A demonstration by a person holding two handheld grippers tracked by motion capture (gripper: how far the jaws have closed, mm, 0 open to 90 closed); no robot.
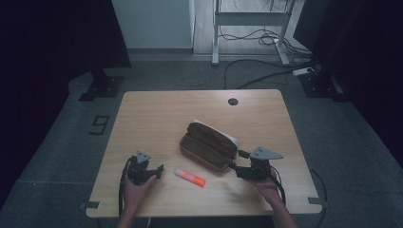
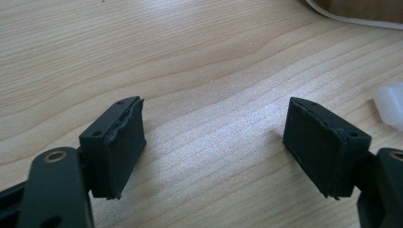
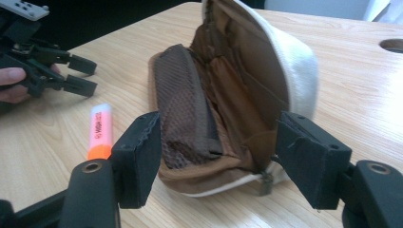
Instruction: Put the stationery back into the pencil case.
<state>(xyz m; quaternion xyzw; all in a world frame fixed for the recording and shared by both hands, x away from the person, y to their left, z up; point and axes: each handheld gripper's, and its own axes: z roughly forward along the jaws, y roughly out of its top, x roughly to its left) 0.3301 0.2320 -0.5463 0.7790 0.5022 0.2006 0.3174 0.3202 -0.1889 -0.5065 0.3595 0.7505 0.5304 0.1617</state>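
1. My right tongs (image 1: pixel 234 166) sit at the near right of the light wooden desk (image 1: pixel 157 114), held low and pointing left toward the brown fabric pencil pouch with a cream outer shell (image 1: pixel 209 145).
2. My right hand (image 1: pixel 266 186) grips the tongs body from behind; the forearm comes in from the desk's near edge. The grey three-cornered plate rides on top.
3. Right tongs (image 3: pixel 218 156) state: jaws spread wide, nothing pinched. In the right gripper view the near end of the pouch (image 3: pixel 223 104) lies between the two black pads, and I see no pad pressing on it.
4. The pouch lies unzipped at mid-desk, slanted, its mesh inner pocket and brown lining exposed, the cream side propped upward.
5. My left tongs (image 1: pixel 160 171) rest at the near left, pointing right. My left hand (image 1: pixel 138 187) wraps the body from below.
6. Left tongs (image 2: pixel 214 142) state: jaws wide apart, bare desk between the pads.
7. A white glue stick with an orange cap (image 1: pixel 190 177) lies flat on the desk between the two tongs, just in front of the pouch and apart from both. Its white end (image 2: pixel 390 103) shows at the right edge of the left gripper view.
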